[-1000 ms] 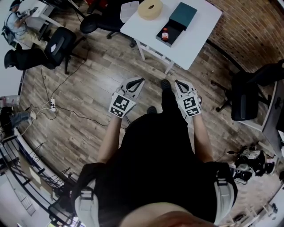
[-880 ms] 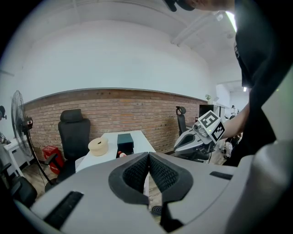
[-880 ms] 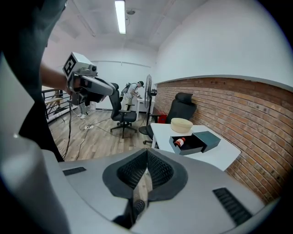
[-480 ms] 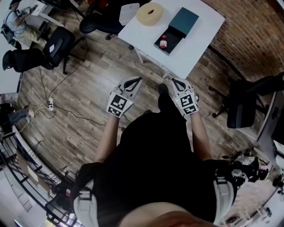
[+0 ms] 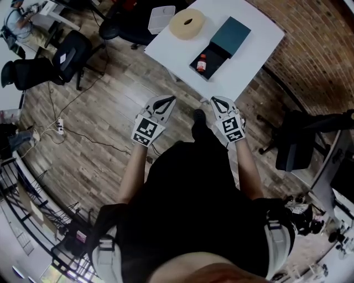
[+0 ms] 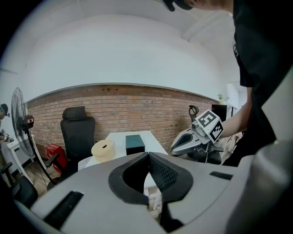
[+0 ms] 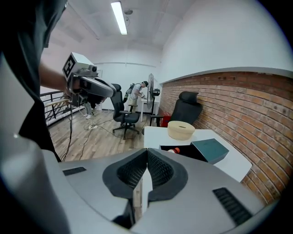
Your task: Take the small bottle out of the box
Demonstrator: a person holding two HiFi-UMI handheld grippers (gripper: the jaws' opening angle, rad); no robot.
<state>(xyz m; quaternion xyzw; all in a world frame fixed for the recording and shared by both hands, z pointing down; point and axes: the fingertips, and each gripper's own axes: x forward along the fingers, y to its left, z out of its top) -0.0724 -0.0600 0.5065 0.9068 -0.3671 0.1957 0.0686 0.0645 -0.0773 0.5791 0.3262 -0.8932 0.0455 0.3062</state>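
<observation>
A small bottle [image 5: 202,62] with a red cap lies in an open black box [image 5: 211,57] on a white table [image 5: 260,38]; the box's dark teal lid [image 5: 232,34] rests beside it. In the right gripper view the bottle [image 7: 174,150] shows at the near end of the box [image 7: 190,152]. My left gripper [image 5: 164,103] and right gripper [image 5: 215,103] hang side by side over the wooden floor, short of the table's near edge. Both are shut with nothing between their jaws. The left gripper view shows the lid [image 6: 134,143] on the table and the right gripper [image 6: 198,135].
A cream tape roll [image 5: 187,23] and a white tray [image 5: 161,16] lie on the table's left part. Black office chairs [image 5: 69,55] stand at left, another chair [image 5: 301,138] at right by the brick wall [image 5: 321,50]. Cables [image 5: 72,130] trail over the floor.
The table with the box has come nearer in the head view; both grippers have edged forward toward it. Their jaws have stayed shut.
</observation>
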